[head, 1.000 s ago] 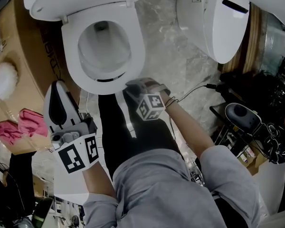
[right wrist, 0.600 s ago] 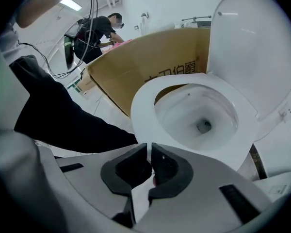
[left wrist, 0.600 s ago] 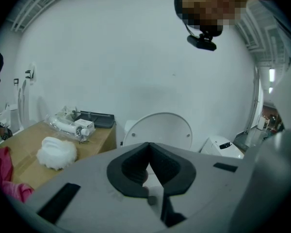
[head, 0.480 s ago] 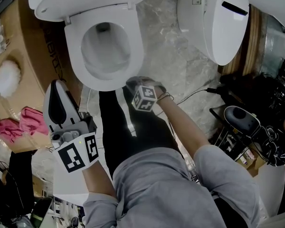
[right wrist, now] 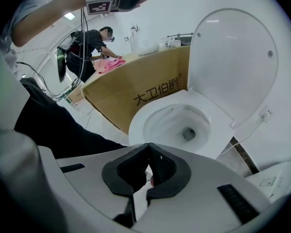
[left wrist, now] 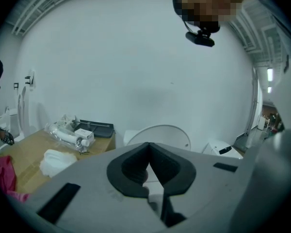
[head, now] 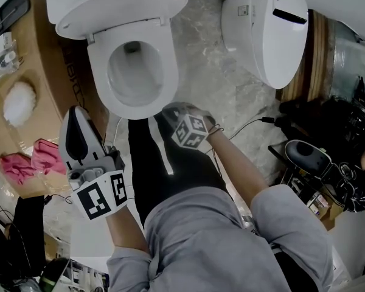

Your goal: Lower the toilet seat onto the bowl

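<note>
Above marbled floor point(head: 214, 72), glossy oval seat point(head: 171, 66)

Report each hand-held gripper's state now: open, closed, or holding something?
Left hand-held gripper: closed, holding nothing.
Right hand-held gripper: closed, holding nothing.

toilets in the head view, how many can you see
2. The open toilet is at the top left, with its lid raised and the bowl showing. The closed toilet is at the top right, lid down. Others may sit outside the frame.
</note>
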{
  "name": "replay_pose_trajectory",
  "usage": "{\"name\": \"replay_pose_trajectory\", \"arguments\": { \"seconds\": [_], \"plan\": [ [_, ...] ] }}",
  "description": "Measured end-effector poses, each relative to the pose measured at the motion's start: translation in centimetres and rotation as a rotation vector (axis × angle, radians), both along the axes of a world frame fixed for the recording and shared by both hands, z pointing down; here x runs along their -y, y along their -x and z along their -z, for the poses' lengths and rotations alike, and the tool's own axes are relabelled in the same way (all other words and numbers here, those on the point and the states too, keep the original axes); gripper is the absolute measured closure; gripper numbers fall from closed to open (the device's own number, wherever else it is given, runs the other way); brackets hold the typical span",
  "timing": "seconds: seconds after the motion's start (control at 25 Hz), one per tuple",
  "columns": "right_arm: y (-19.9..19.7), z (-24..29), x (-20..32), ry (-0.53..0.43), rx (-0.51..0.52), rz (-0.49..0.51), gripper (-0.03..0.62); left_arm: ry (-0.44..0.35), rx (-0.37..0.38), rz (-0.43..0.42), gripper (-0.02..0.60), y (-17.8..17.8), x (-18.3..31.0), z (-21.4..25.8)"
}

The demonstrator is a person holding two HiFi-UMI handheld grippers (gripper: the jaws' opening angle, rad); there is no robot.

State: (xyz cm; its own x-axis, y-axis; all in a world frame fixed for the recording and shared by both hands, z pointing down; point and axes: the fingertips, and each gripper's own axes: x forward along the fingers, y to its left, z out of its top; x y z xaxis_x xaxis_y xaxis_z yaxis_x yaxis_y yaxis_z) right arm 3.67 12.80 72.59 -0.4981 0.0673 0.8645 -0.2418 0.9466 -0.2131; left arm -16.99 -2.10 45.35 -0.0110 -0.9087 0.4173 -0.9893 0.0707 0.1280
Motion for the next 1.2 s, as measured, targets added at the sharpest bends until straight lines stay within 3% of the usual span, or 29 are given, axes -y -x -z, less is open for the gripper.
{"name": "replay_pose_trajectory", "arguments": {
  "seconds": [0.92, 1.2],
  "plan": [
    [4.2, 17.9, 10.0, -0.172, 0.258, -0.234, 0.595, -0.143, 0.021, -0.032, 0.581, -0.2, 2.9, 11.3],
    [6.4, 25.2, 13.7, -0.239, 0.389, -0.307, 0.595, -0.168, 0.029, -0.054, 0.581, -0.1, 3.7, 14.1]
  ]
}}
